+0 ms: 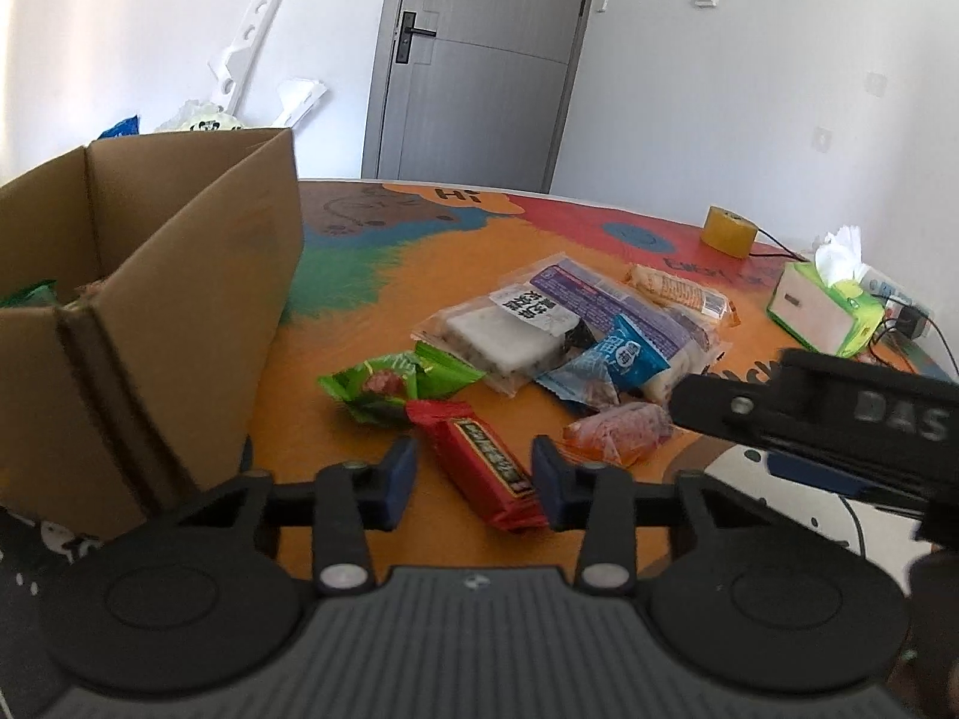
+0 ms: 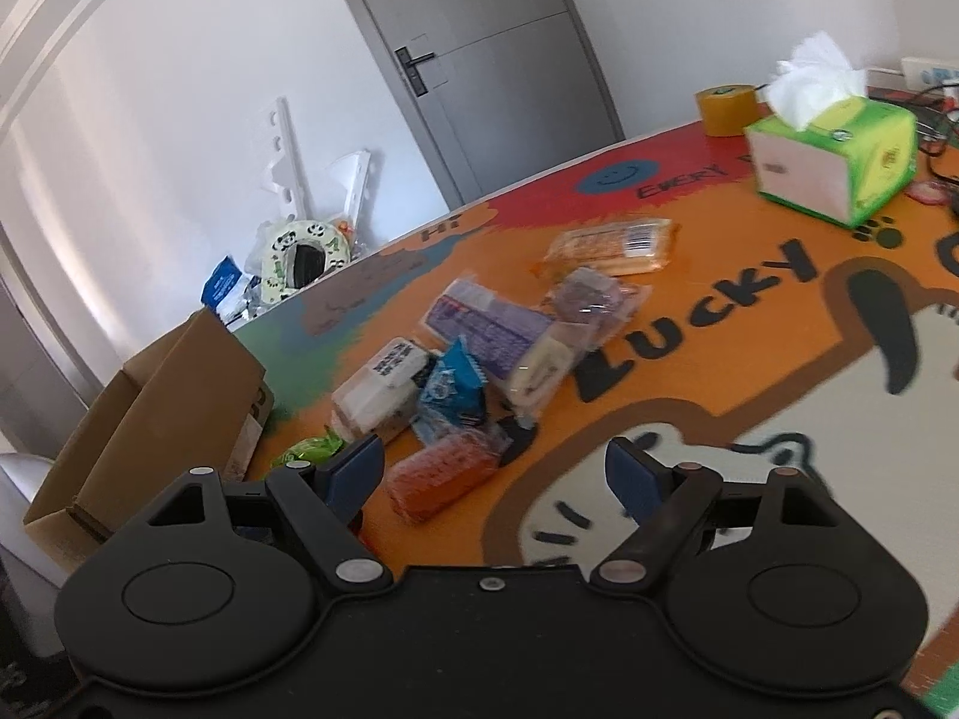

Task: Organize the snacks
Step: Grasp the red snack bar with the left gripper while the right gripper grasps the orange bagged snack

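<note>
**Desk:** What did the left gripper (image 1: pixel 475 470) have?

**Photographer:** Its blue pads had drawn in around a red snack bar (image 1: pixel 479 464) lying slantwise on the painted table (image 1: pixel 359 419). The right pad sat against the wrapper's near end; the left pad stood a little clear of it, so I couldn't call it a full pinch. The bar lay flat on the table.

**Desk:** And the other one?

**Photographer:** The right gripper (image 2: pixel 497 473) hung wide open and empty above the table, an orange packet (image 2: pixel 440 476) just ahead between its fingers, untouched. From the left camera, its black body (image 1: pixel 827 413) reached in from the right edge.

**Desk:** Where were the remaining snacks?

**Photographer:** Heaped mid-table: a green packet (image 1: pixel 395 386) touching the red bar's far end, a white rice-cake pack (image 1: pixel 509 335), a blue pouch (image 1: pixel 611 365), a long purple pack (image 1: pixel 617 305), and an orange cracker pack (image 1: pixel 677 290) farthest back.

**Desk:** The box?

**Photographer:** An open cardboard box (image 1: pixel 150 299) stood left of the pile, something green inside. A tissue box (image 1: pixel 827 311) and tape roll (image 1: pixel 728 230) sat at the far right.
</note>
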Demonstrator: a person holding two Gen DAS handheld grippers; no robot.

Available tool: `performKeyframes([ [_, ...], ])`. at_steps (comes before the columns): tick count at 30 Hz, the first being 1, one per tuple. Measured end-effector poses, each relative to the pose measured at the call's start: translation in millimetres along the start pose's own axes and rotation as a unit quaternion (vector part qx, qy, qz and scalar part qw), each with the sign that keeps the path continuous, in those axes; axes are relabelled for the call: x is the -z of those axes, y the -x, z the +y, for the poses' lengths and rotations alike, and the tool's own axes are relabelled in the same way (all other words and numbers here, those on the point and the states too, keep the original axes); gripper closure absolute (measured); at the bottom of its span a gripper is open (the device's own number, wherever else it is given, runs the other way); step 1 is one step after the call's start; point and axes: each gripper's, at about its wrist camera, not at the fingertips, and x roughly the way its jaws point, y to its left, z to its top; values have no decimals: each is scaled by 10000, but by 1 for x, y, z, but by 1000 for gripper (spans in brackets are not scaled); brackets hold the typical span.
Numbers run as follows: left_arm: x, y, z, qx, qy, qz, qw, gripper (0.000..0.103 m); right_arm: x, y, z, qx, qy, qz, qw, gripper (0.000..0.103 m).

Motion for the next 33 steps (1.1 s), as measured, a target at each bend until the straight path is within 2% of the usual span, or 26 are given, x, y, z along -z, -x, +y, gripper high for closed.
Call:
performKeyframes([
  [3, -1, 2, 6, 70, 138, 5, 9999, 78, -1, -8, 8, 15, 105, 34, 9999, 22],
  [5, -1, 3, 9, 95, 183, 4, 9998, 79, -2, -13, 13, 43, 154, 60, 9999, 22],
  [11, -1, 5, 18, 172, 310, 34, 9994, 79, -5, -27, 25, 215, 299, 78, 9993, 22],
  [16, -2, 4, 21, 199, 386, 61, 9990, 77, -1, -31, 24, 512, 344, 158, 9980, 30],
  [28, -3, -5, 15, 134, 243, 74, 9996, 75, 5, -9, 10, 853, 382, 67, 9956, 31],
  [31, -2, -7, 15, 141, 233, 67, 9996, 76, 4, -7, 12, 737, 408, 16, 9964, 33],
  [33, -2, -7, 14, 115, 194, 53, 9997, 80, 3, -10, 16, 681, 470, 38, 9966, 34],
])
